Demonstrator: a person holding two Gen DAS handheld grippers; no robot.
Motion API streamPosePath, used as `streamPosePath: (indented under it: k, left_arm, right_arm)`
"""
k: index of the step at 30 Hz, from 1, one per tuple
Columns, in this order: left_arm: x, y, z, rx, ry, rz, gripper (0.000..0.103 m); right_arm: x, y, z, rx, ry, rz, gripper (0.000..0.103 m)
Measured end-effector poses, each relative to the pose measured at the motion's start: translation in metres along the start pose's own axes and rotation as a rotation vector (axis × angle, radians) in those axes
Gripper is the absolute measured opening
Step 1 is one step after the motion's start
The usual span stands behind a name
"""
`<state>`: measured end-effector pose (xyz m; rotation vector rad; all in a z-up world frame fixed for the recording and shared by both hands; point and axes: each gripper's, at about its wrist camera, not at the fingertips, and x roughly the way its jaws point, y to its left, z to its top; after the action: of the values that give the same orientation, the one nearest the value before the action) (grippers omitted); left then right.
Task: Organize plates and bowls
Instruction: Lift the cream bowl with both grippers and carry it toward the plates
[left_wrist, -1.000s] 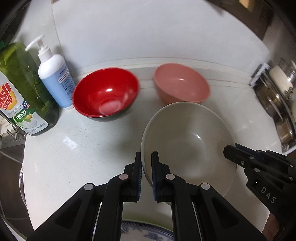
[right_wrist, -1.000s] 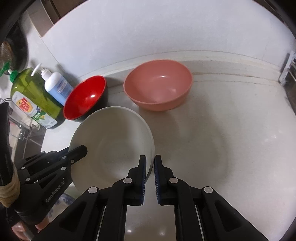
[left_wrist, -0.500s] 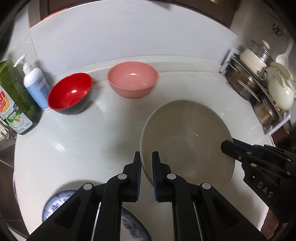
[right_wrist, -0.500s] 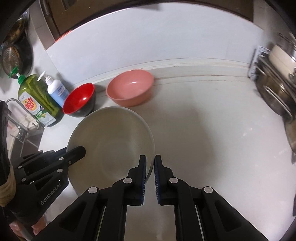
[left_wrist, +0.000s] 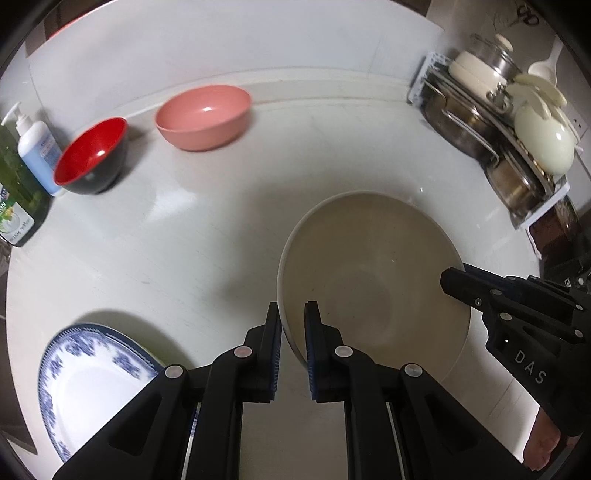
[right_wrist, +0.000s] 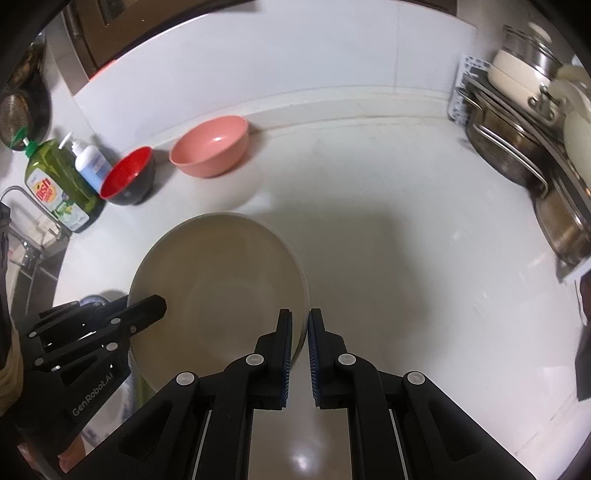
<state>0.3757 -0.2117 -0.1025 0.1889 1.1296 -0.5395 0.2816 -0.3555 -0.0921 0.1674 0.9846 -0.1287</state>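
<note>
A large beige bowl (left_wrist: 373, 280) is held above the white counter by both grippers. My left gripper (left_wrist: 293, 314) is shut on its left rim. My right gripper (right_wrist: 300, 321) is shut on its right rim; the bowl fills the lower left of the right wrist view (right_wrist: 218, 291). A pink bowl (left_wrist: 203, 116) and a red bowl with a black outside (left_wrist: 92, 155) stand at the back left by the wall. A blue-and-white patterned plate (left_wrist: 92, 384) lies on the counter at the lower left of the left wrist view.
A green dish-soap bottle (right_wrist: 59, 184) and a white pump bottle (right_wrist: 88, 162) stand at the far left beside a sink (right_wrist: 33, 251). A rack of steel pots and lids (right_wrist: 528, 147) lines the right side.
Both grippers have lifted the beige bowl and drawn it back and to the right, away from the pink and red bowls. The patterned plate and the pot rack have come into view.
</note>
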Motion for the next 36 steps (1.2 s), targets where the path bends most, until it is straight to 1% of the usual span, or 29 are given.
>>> streamPosePath:
  k: [9, 15, 23, 32, 33, 36]
  left_arm:
    - [0.017, -0.031, -0.009, 0.013, 0.05, -0.002, 0.014]
    - [0.024, -0.041, -0.013, 0.019, 0.069, 0.005, 0.014]
    - [0.028, -0.045, -0.015, 0.021, 0.081, 0.018, 0.014]
    - [0.029, -0.049, -0.014, 0.026, 0.088, 0.02, 0.014]
    - [0.029, -0.048, -0.014, 0.026, 0.089, 0.016, 0.014]
    - [0.029, -0.047, -0.014, 0.02, 0.096, -0.003, 0.019]
  right_arm:
    - [0.005, -0.033, -0.017, 0.006, 0.037, -0.013, 0.01]
    - [0.01, -0.05, -0.025, 0.019, 0.055, -0.016, 0.01]
    - [0.016, -0.058, -0.029, 0.026, 0.075, -0.011, 0.01]
    - [0.016, -0.059, -0.029, 0.025, 0.072, -0.006, 0.011]
    - [0.016, -0.059, -0.029, 0.025, 0.073, -0.007, 0.011]
    - [0.016, -0.06, -0.028, 0.025, 0.073, -0.006, 0.011]
